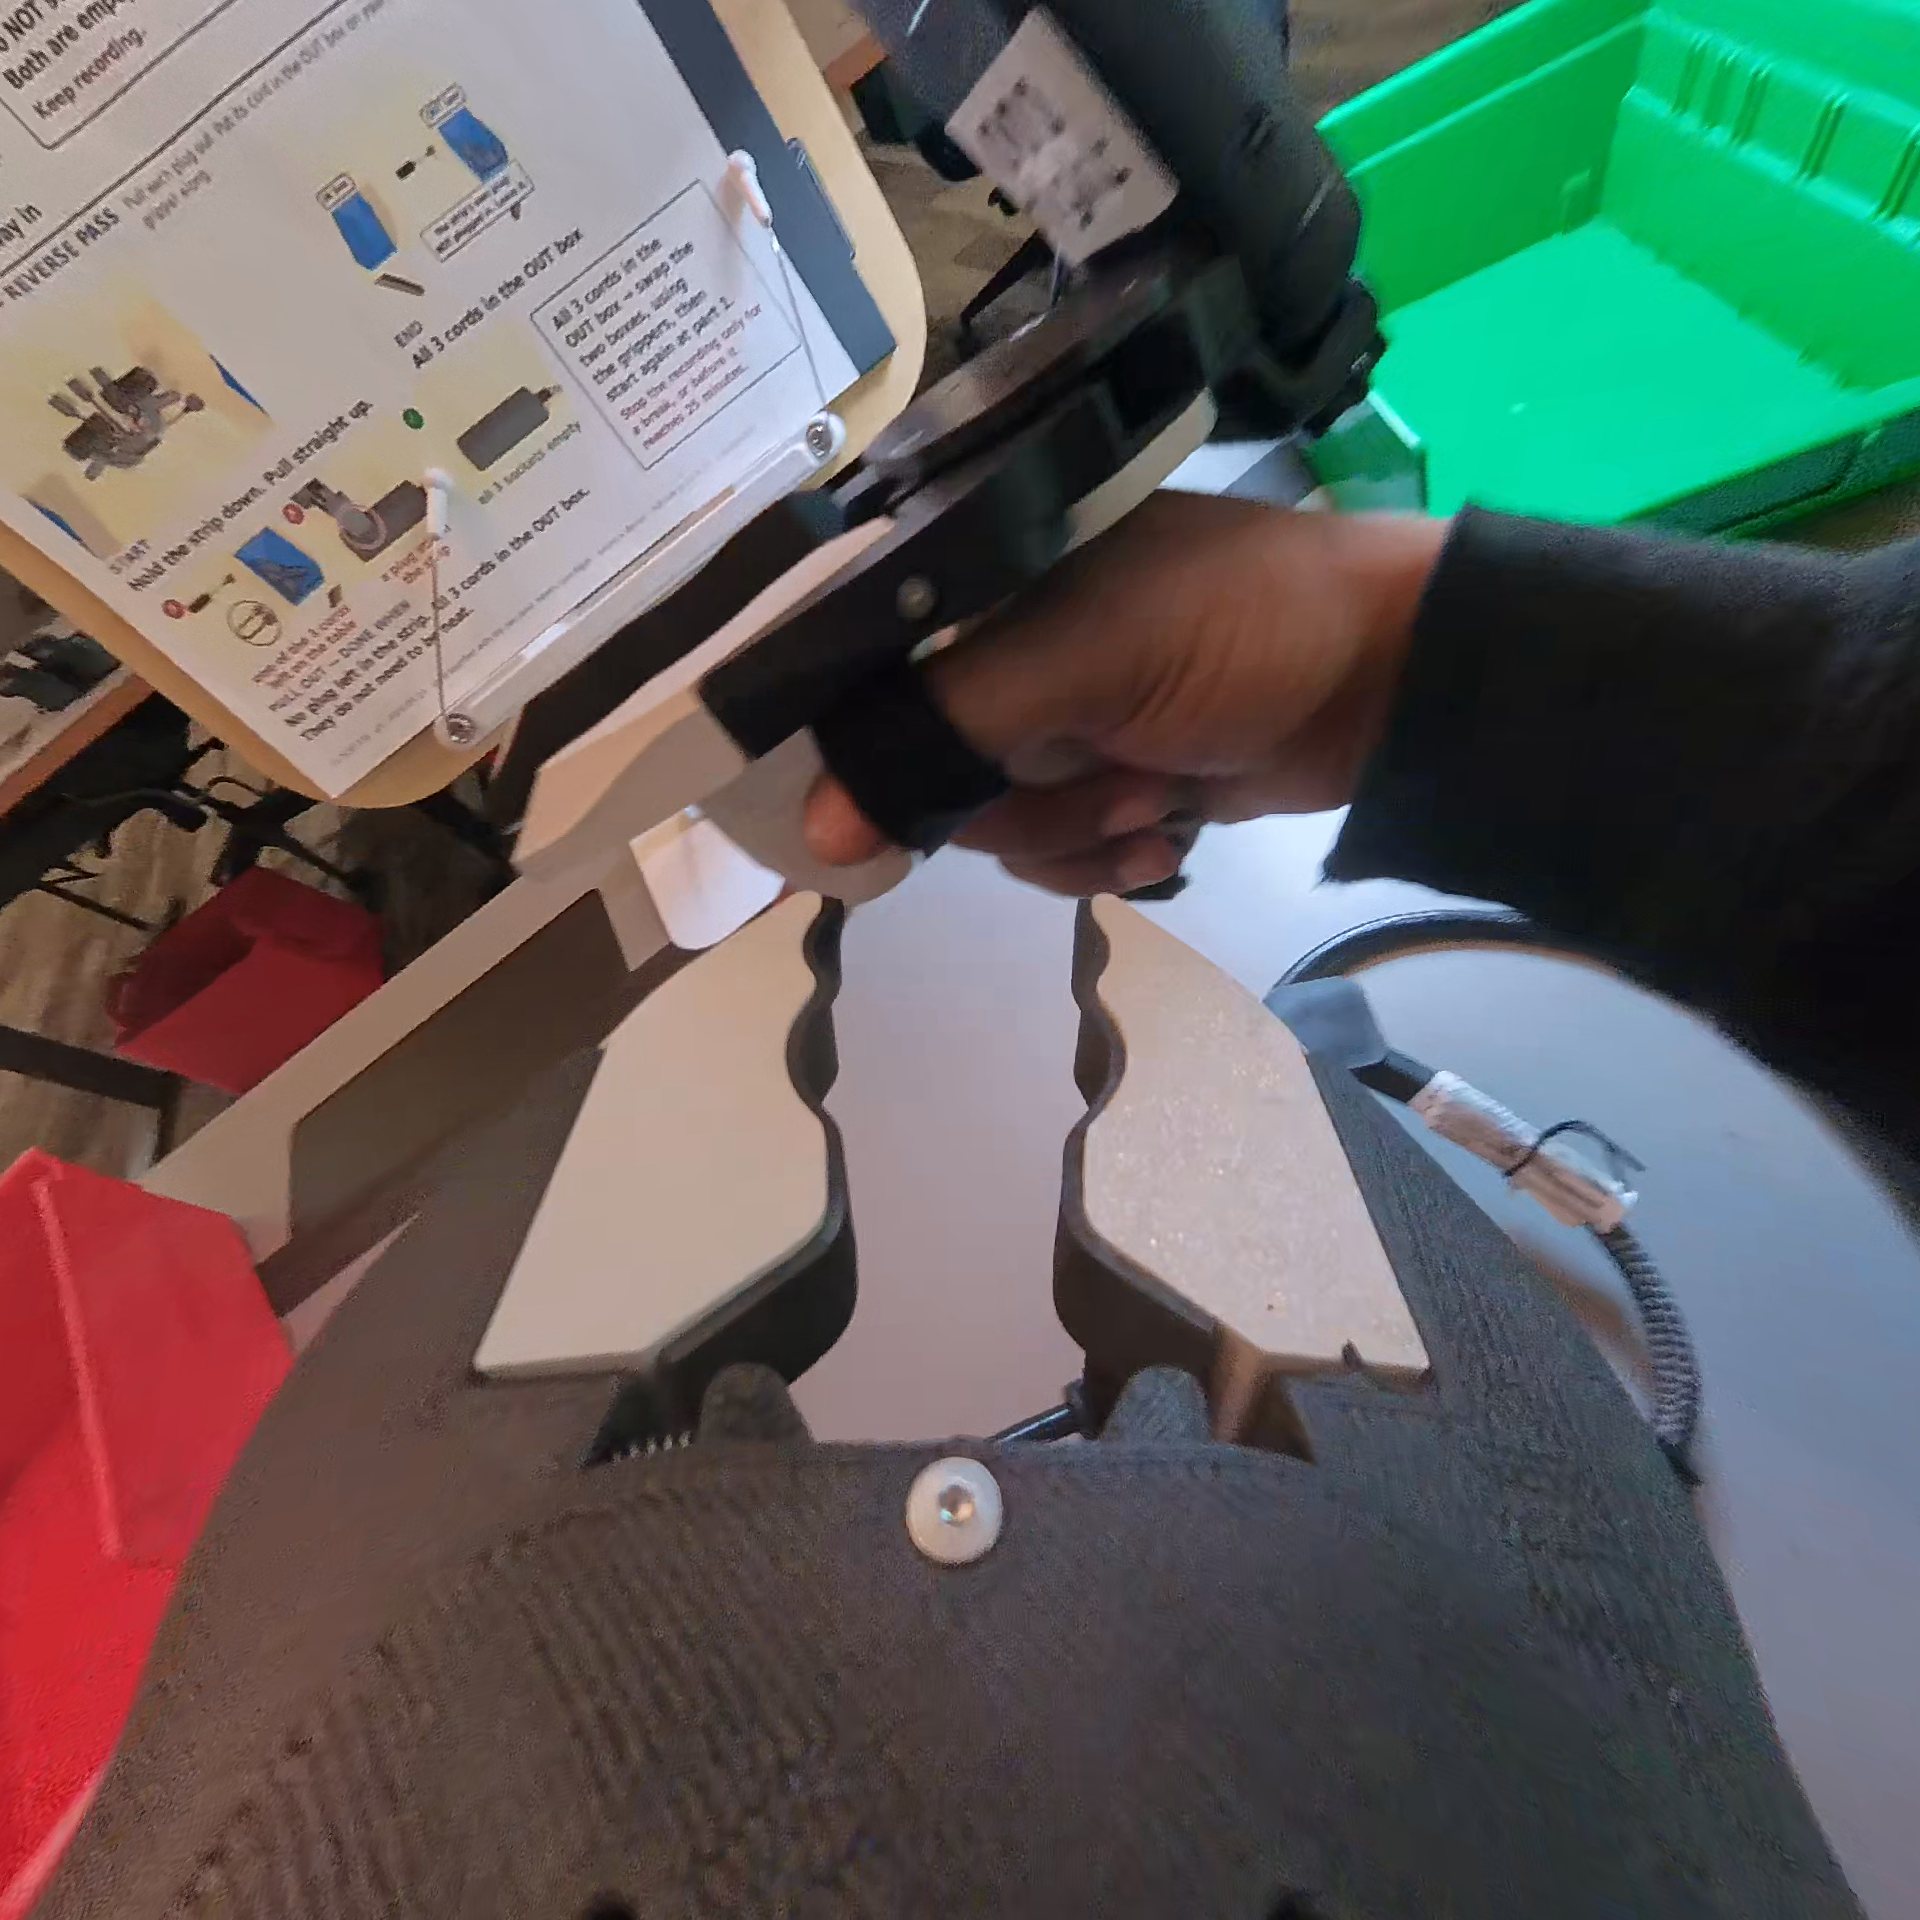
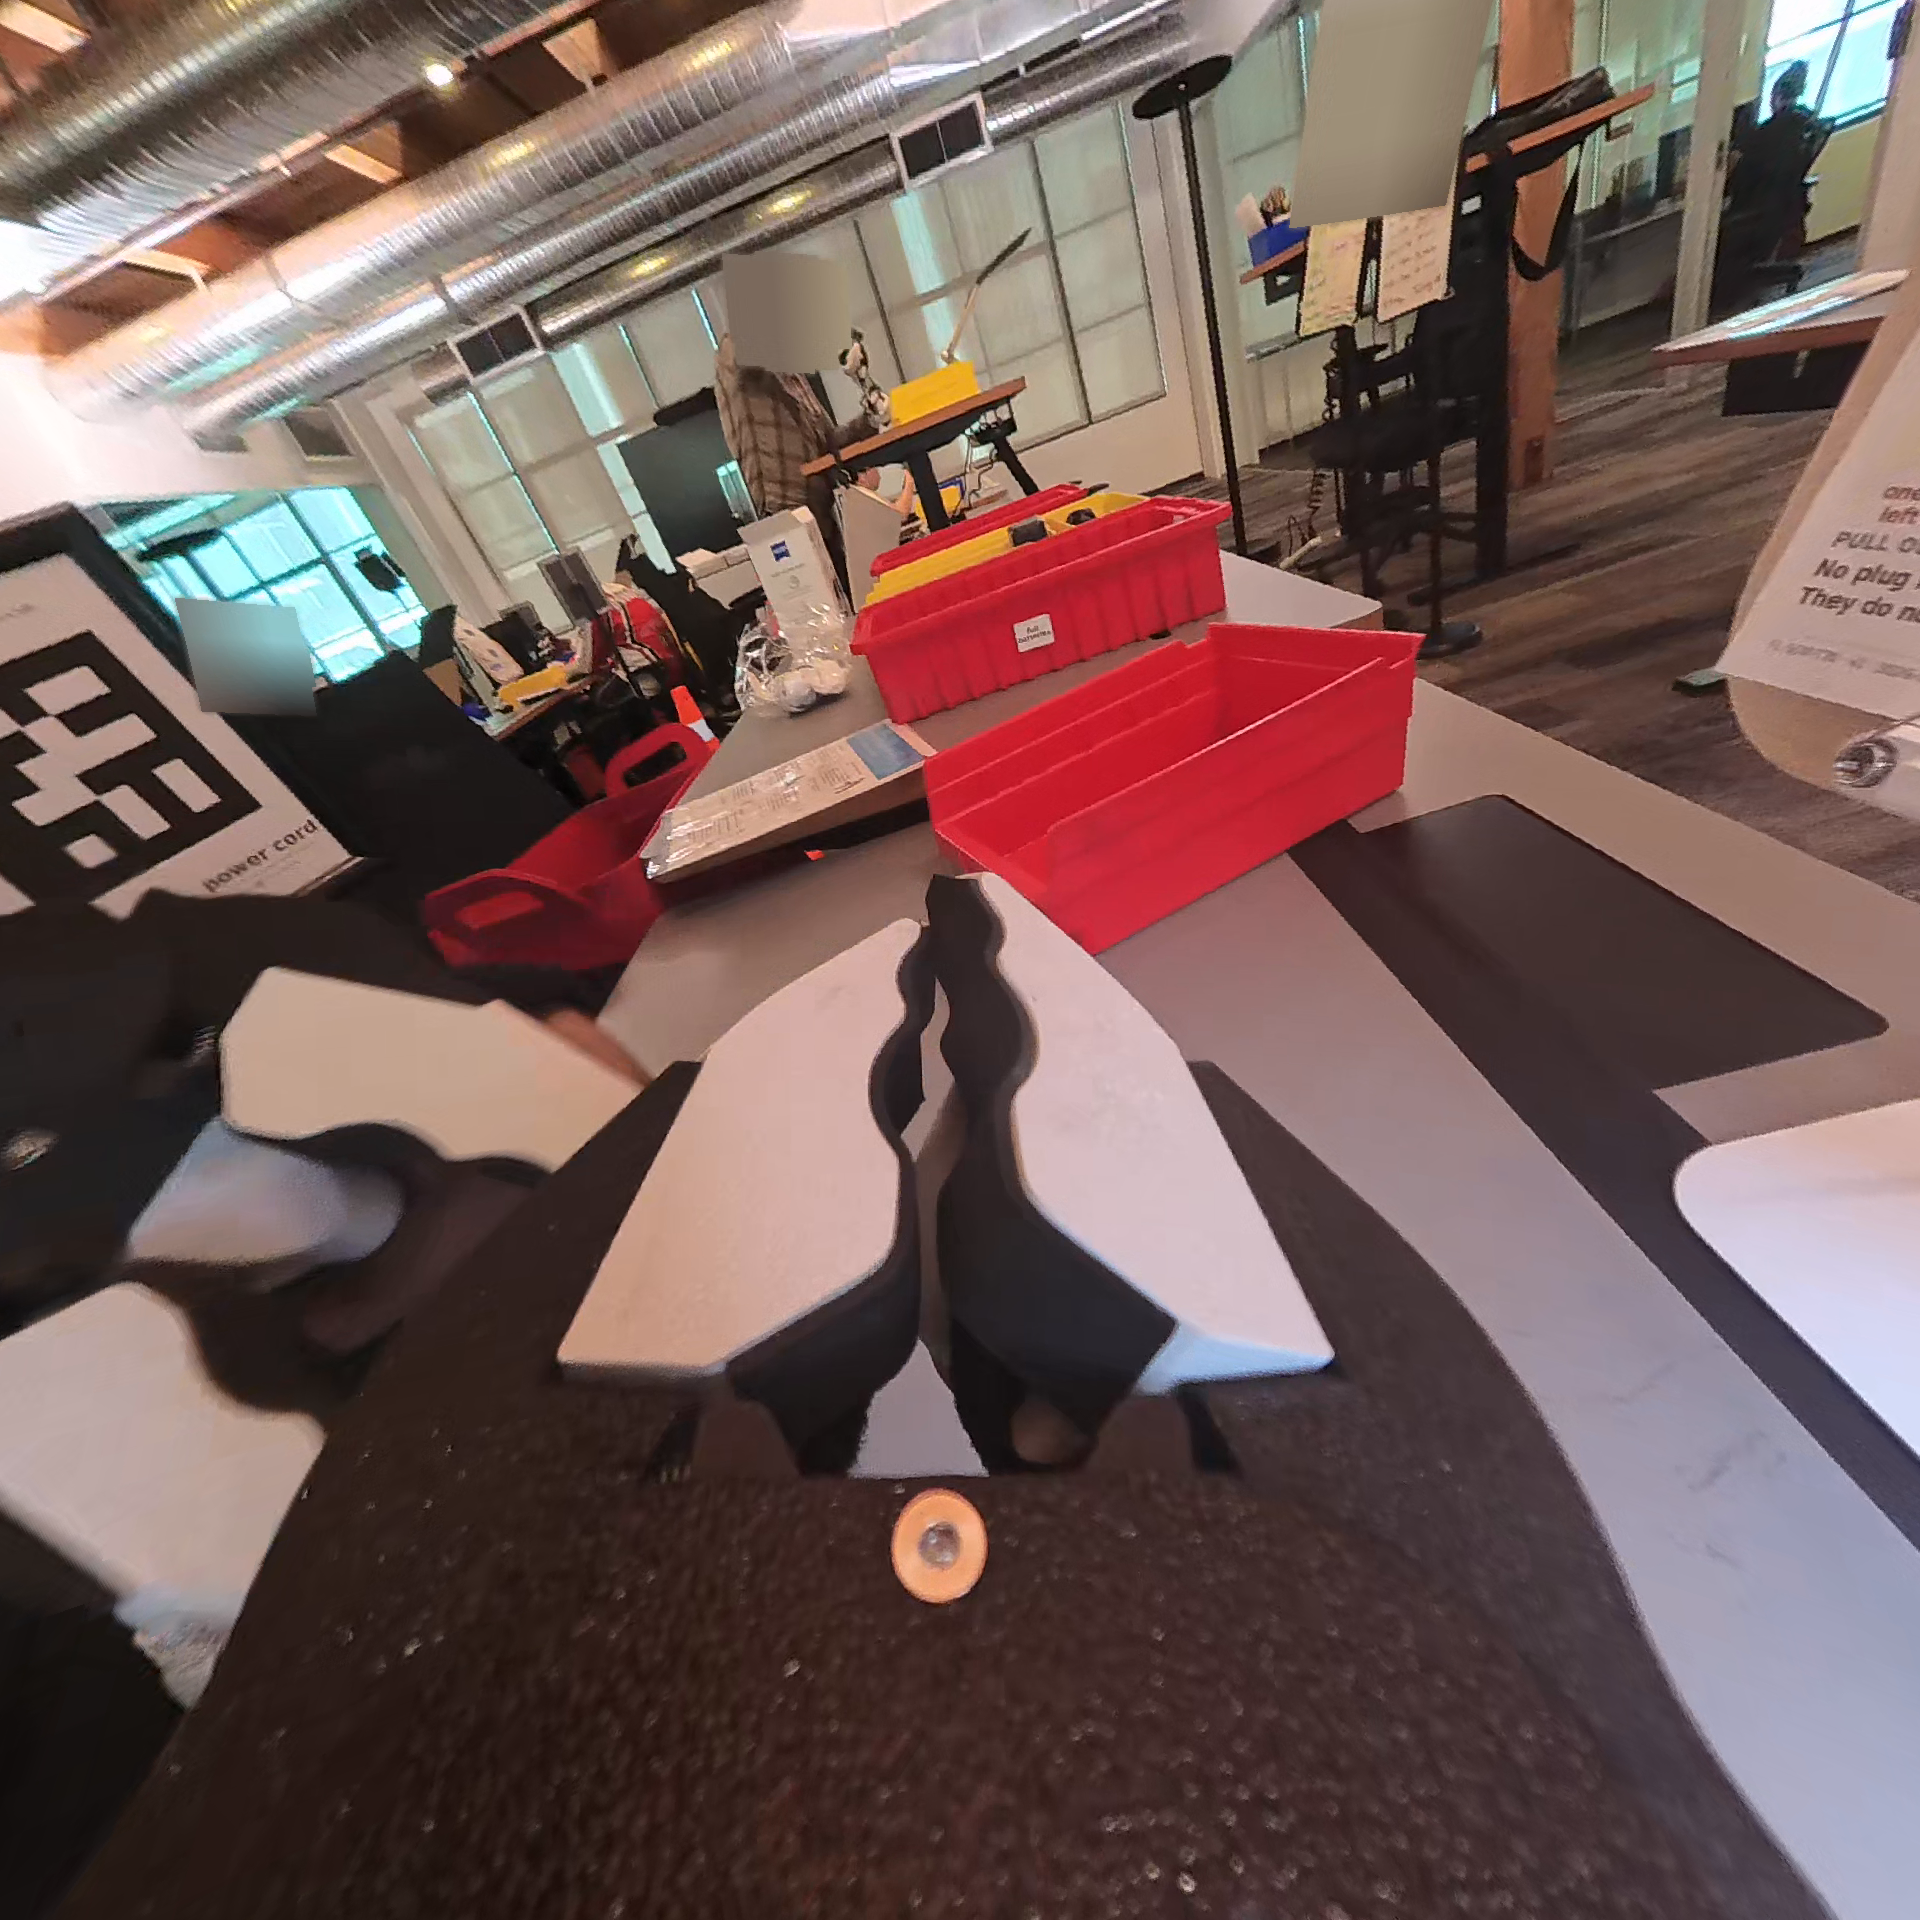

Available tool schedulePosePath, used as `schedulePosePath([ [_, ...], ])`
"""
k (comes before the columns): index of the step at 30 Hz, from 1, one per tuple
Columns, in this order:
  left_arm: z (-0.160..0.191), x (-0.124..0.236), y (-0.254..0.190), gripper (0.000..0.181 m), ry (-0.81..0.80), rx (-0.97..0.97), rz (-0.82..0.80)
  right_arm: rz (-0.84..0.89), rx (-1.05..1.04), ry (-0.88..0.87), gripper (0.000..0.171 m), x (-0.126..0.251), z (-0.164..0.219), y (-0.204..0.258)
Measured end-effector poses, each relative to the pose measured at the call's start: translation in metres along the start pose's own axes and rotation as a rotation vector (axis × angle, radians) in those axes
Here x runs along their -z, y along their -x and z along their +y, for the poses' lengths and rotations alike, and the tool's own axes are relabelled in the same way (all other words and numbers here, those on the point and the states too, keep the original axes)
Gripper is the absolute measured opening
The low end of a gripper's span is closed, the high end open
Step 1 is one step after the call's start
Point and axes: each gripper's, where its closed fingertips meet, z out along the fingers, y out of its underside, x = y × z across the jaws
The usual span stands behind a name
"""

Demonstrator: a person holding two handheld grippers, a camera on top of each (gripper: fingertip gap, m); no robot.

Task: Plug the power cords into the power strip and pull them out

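Open-plan office in the background of the right wrist view: exposed ducts, glass partitions, desks, a person standing at a far desk. Work surface is a grey table (image 2: 1226, 997) with a dark mat (image 2: 1621, 956) on it.

Left gripper (image 1: 951, 935): jaws apart with a moderate gap, nothing between the fingers, only dark mat visible through the gap. Right gripper (image 2: 940, 914): jaws nearly together, tips almost touching, nothing visibly held. In the left wrist view the right gripper shows up close ahead, tilted, with a bare hand (image 1: 1164, 686) in a dark sleeve wrapped around its handle.

Power cord (image 1: 1507, 1132): black cable lying on the mat to the right of the left gripper, with a taped section and a coiled wrap. Its plug end is hidden, can't tell where it goes. Power strip not identifiable in either view.

Bins: empty red bin (image 2: 1174, 769) on the table just past the right gripper tips; a longer red bin (image 2: 1049, 613) behind it with yellow containers. Green bin (image 1: 1642, 260) upper right in the left wrist view, looks empty.

Printed instruction sheet (image 1: 416, 343) clipped on a tan board, upper left of the left wrist view. Black-and-white marker card (image 2: 94, 748) stands at the left edge of the right wrist view.
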Motion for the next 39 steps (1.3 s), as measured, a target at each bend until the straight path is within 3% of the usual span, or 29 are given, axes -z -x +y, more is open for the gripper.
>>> schedulePosePath([
  [1,-0.001,0.001,-0.005,0.042,-0.014,0.018,0.009,-0.002,0.0,-0.007,0.002,-0.003,0.001,0.0],
  [20,0.024,0.015,-0.023,0.041,-0.026,0.074,0.058,-0.06,0.153,-0.025,0.002,-0.023,0.02,0.026],
  [23,0.025,0.017,-0.023,0.041,-0.034,0.078,0.063,-0.05,0.153,-0.031,0.017,-0.024,0.017,0.029],
  [25,0.025,0.019,-0.024,0.041,-0.036,0.074,0.064,-0.049,0.165,-0.047,0.002,-0.022,0.014,0.031],
  [34,0.026,0.02,-0.023,0.041,-0.036,0.076,0.068,-0.063,0.163,-0.097,0.001,-0.015,0.003,0.039],
  [37,0.027,0.019,-0.022,0.041,-0.034,0.078,0.067,-0.075,0.106,-0.082,0.038,-0.016,0.003,0.038],
  [38,0.027,0.019,-0.022,0.041,-0.032,0.078,0.066,-0.073,0.099,-0.088,0.036,-0.015,0.002,0.036],
  [39,0.027,0.019,-0.021,0.041,-0.033,0.078,0.066,-0.078,0.108,-0.106,0.021,-0.013,0.0,0.037],
])
